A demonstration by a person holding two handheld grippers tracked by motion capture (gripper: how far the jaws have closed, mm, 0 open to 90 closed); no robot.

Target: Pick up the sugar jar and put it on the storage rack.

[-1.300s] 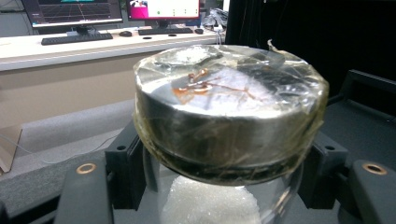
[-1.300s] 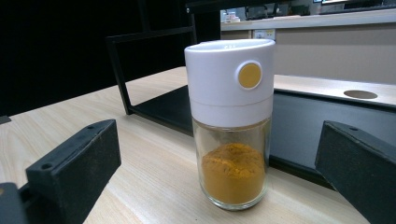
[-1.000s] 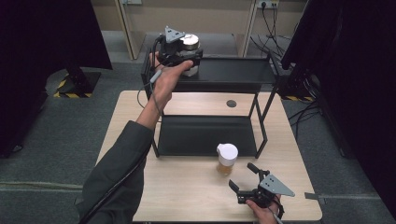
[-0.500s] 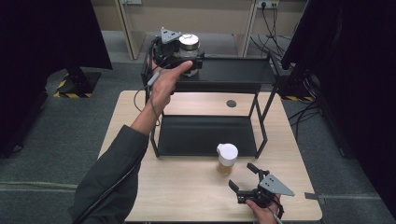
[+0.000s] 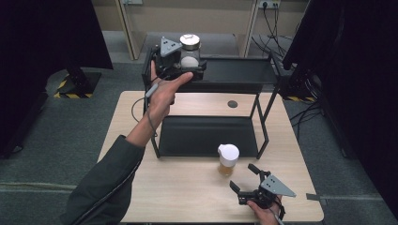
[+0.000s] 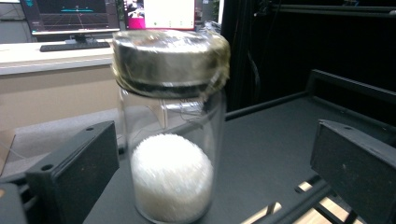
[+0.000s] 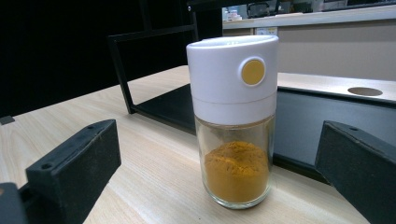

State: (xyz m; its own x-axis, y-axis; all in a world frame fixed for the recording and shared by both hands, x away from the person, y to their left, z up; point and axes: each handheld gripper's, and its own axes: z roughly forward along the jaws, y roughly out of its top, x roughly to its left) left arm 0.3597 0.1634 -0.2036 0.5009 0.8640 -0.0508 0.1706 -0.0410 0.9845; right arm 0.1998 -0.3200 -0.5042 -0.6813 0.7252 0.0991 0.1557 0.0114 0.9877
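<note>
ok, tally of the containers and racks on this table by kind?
Clear glass jars with metal lids, white granules inside: 1, on the rack's top shelf
Glass shaker jars with white caps, orange powder inside: 1, on the wooden table
Black metal two-tier racks: 1
Total: 3

The jar (image 6: 171,140) on the rack's top shelf (image 6: 280,140) looks like clear smooth glass with a dull brushed-metal lid (image 6: 170,60), and there's grainy white stuff inside. The shelf under it is matt black, metal by the look of it. Down by the rack's foot, the spice shaker (image 7: 236,121) is clear glass with a smooth white plastic cap and rough orange powder. Table (image 7: 154,186) is pale wood-grain, satin finish. The gripper jaws look like matt black plastic.
</note>
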